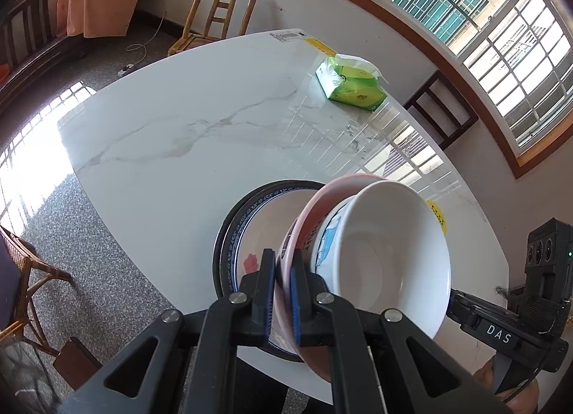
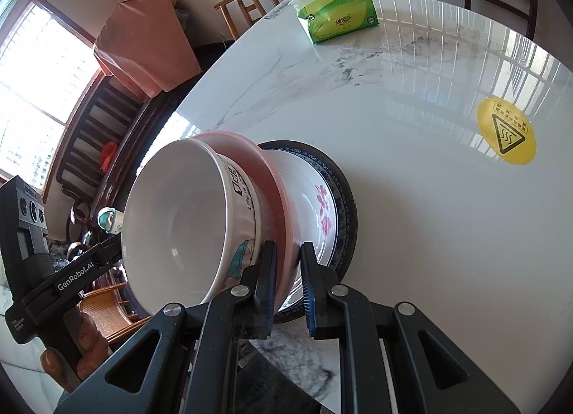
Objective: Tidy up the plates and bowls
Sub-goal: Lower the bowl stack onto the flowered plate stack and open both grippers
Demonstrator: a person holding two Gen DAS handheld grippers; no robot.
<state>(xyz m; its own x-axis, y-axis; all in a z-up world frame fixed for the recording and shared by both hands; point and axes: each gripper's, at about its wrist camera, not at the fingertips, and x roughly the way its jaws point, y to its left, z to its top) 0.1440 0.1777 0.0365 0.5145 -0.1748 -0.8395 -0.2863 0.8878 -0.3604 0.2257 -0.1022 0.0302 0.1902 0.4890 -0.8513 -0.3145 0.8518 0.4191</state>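
Observation:
A pink plate carries a white bowl with a blue cartoon print. Both are held tilted above a stack of a flowered white plate on a dark-rimmed plate at the near table edge. My left gripper is shut on the pink plate's rim. My right gripper straddles the pink plate's opposite rim with a small gap at the right pad. The bowl, the flowered plate and the dark plate show there too.
A green tissue pack lies at the far side of the white marble table. A yellow heat-warning sticker is on the table's right part. Wooden chairs stand around the table.

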